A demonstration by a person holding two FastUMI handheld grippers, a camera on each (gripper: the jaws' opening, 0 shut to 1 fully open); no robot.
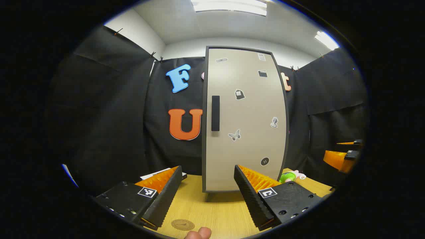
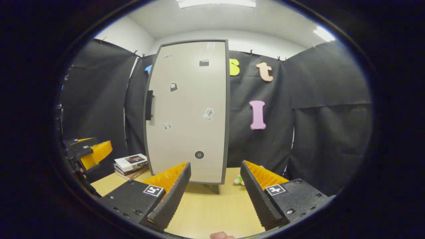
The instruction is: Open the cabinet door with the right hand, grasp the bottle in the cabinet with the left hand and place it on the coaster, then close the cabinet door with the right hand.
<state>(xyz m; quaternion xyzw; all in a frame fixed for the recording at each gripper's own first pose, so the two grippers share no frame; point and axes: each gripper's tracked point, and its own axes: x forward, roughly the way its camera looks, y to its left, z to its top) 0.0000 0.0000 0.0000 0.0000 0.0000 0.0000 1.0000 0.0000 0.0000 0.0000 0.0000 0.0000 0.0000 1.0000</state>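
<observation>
2 grippers hang back from a cabinet that stands shut on the wooden surface, its pale door flush in the frame, so the bottle inside is hidden and nothing of the task looks started. The left gripper has its jaws spread wide and empty, aimed at the foot of the door, probably waiting until there is something to reach for. The right gripper also has its jaws wide apart and empty, well short of the dark handle on the door's left edge; that spread suits closing around the handle. The round coaster lies bare on the surface just before the left gripper, handy for the bottle. A stack of books sits beside the cabinet.
</observation>
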